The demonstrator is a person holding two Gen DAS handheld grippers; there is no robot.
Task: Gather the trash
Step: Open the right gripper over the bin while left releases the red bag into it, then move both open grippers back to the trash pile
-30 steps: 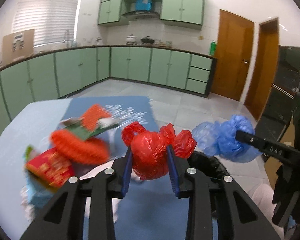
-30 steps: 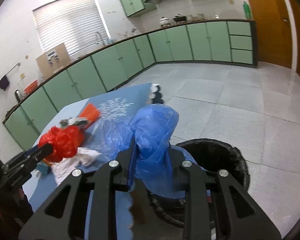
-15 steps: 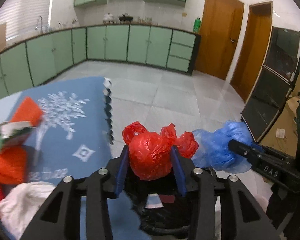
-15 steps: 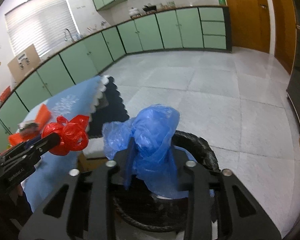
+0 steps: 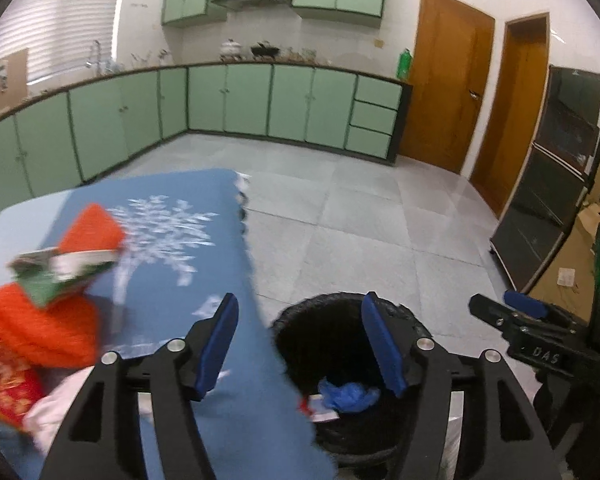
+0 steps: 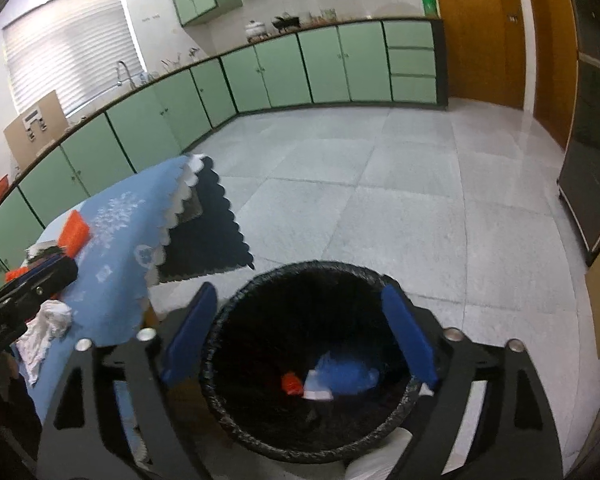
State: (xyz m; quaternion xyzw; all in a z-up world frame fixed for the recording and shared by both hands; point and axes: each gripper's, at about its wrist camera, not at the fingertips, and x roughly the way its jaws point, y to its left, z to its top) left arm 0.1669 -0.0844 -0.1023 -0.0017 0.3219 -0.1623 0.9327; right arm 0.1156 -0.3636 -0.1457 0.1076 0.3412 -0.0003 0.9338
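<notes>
Both grippers, left (image 5: 298, 340) and right (image 6: 298, 330), had just been opening, jaws spread, empty, over black bin (image 6: 220, 360). Blue bag (image 6: 348, 374) and red bag (image 6: 292, 384) lay inside. Orange wrappers (image 5: 40, 328) and white tissue (image 6: 46, 328) remained on tablecloth (image 5: 180, 300).

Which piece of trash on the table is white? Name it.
The crumpled white tissue at the tablecloth's near edge; the other trash there, such as the mesh sleeve, is orange or red.

Black hand-held gripper (image 5: 300, 344), blue pads (image 5: 216, 344), silver screws

Bin mouth (image 6: 300, 276) clear; table edge (image 5: 260, 320) just beside, left
</notes>
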